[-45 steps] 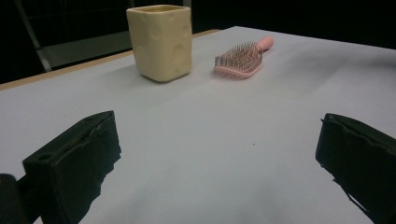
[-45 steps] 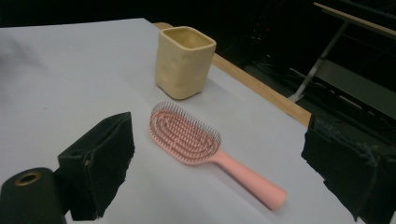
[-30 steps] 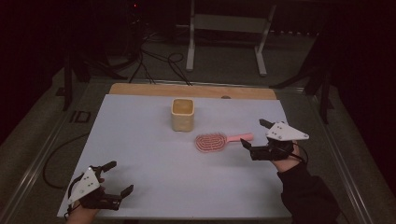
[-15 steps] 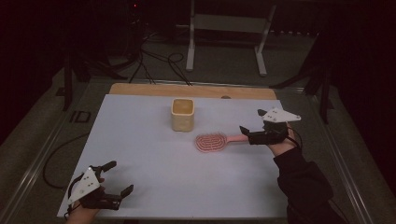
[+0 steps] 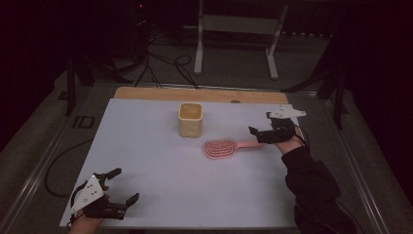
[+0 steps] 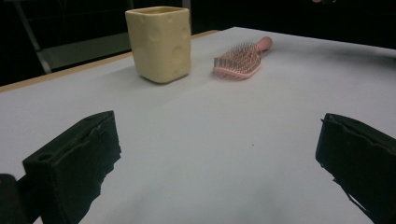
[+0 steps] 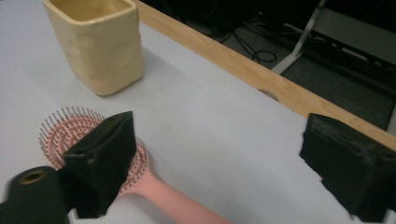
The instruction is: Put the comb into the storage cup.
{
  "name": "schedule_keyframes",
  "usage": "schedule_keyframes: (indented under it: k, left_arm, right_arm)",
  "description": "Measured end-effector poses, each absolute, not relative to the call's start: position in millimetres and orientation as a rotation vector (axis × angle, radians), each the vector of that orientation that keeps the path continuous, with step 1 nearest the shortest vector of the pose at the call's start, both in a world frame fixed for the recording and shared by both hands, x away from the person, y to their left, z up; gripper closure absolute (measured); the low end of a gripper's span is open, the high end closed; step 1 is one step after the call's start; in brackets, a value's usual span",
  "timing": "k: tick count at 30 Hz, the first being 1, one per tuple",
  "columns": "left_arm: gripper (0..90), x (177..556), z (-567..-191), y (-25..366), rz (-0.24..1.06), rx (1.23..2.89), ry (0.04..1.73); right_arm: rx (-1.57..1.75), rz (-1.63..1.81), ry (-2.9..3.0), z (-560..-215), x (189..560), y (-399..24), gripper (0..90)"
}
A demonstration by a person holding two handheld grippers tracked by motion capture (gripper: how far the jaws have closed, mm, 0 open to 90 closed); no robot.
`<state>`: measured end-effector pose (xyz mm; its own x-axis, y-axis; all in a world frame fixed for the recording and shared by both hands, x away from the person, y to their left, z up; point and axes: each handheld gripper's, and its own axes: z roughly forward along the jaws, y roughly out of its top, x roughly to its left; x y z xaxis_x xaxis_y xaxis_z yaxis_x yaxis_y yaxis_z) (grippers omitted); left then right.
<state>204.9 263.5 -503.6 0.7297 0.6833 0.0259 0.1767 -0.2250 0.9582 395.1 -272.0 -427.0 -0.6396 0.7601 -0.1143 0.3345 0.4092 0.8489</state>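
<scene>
**Work surface and surroundings: both claws open, hairbrush on desk**

Near edge: the left claw [image 5: 118, 187] rests at the front left corner of the desk [image 5: 146, 146], jaws spread wide, holding nothing. The desk top is a plain white sheet, bare around this claw.

Mid-surface: the pink hairbrush [image 5: 225, 147] lies flat, bristles up, right of centre. The right claw [image 5: 260, 125] hovers just above the handle end, jaws spread wide and gripping nothing. Just behind the brush head stands a cream square cup [image 5: 190, 119], upright.

Far edge: a bare wooden strip [image 5: 195, 94] borders the sheet. Beyond it, a dark room with a grey floor [image 5: 234, 68], loose cables [image 5: 165, 63] and a white metal stand [image 5: 237, 29].
</scene>
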Motion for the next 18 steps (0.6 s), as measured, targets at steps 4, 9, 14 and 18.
schedule_keyframes:
  k: [4,9,14,18]
  left_arm:
    - [0.0,204.8,-503.4,263.2,0.542,1.769,0.677]
    - [0.0,204.7,-503.5,263.4,0.543,1.771,0.677]
    - [0.0,204.8,-503.7,263.3,0.542,1.775,0.674]
    - [0.0,204.9,-504.0,263.4,0.539,1.774,0.678]
  right_arm:
    - [0.958,1.135,2.183,-433.3,401.6,-273.9,16.0]
    - [0.99,1.115,2.191,-441.3,409.2,-276.8,26.0]
    - [1.015,1.064,2.203,-449.4,415.9,-278.5,36.1]
    - [1.035,1.019,2.217,-454.8,419.1,-278.5,44.0]
